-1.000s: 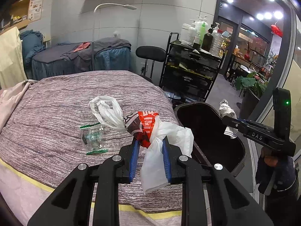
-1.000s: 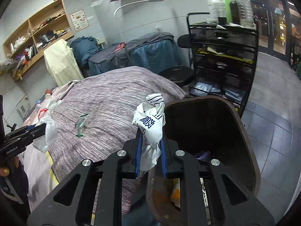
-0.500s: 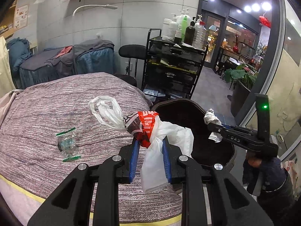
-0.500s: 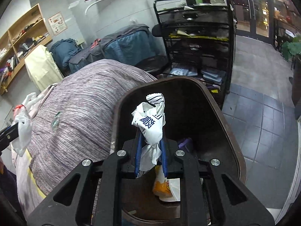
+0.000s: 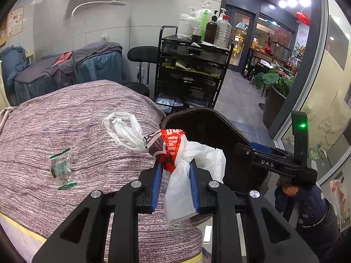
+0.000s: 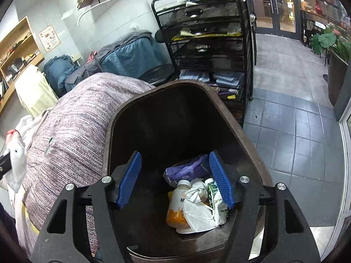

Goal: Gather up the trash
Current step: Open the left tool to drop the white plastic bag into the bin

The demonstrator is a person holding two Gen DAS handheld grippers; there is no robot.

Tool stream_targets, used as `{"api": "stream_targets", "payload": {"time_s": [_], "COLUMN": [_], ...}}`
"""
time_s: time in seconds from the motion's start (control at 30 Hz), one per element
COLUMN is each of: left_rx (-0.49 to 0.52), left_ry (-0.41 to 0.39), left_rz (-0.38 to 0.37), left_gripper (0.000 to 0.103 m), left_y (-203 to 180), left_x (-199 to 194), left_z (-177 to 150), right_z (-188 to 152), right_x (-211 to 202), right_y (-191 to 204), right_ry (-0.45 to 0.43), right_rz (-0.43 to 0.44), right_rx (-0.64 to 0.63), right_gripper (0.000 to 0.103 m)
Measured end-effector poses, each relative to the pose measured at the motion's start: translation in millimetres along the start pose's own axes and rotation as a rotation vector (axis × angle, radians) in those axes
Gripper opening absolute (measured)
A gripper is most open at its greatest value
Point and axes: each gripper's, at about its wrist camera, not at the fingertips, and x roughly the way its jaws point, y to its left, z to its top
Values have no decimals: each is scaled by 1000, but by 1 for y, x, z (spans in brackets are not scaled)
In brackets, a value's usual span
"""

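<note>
Right gripper (image 6: pixel 175 179) jaws just opened, empty over trash bin (image 6: pixel 221 100); left gripper (image 5: pixel 175 173) clenching plastic bag (image 5: pixel 193 160), loose tail may snag bin rim

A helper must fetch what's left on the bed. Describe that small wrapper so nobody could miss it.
Start at the bed with the purple-grey striped cover beside the brown bin. On the cover lies one small clear wrapper. Green strips at both ends set it apart from the white plastic bag clamped in the left gripper.
</note>
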Motion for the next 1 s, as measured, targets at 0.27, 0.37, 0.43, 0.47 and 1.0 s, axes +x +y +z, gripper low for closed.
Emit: {"api": "stream_targets", "payload": {"time_s": [0.27, 0.37, 0.43, 0.47, 1.0], "left_rx": [34, 53, 69, 74, 152], "left_ry": [33, 46, 53, 57, 135], "left_rz": [-43, -55, -59, -64, -73], "left_gripper": [23, 23, 23, 23, 25], "left_y": [-20, -29, -36, -38, -70], "left_x": [21, 31, 38, 41, 94], "left_z": [9, 15, 17, 18, 29], "right_z": [5, 7, 6, 6, 5], "right_x": [-26, -36, -44, -46, -57], "right_y": [-15, -21, -26, -29, -58], "right_ry": [-80, -110, -124, -131, -144], "right_rz": [-32, -47, -59, -65, -118], "right_rx": [53, 71, 83, 91, 148], "right_gripper": [71, 72, 73, 73, 74]}}
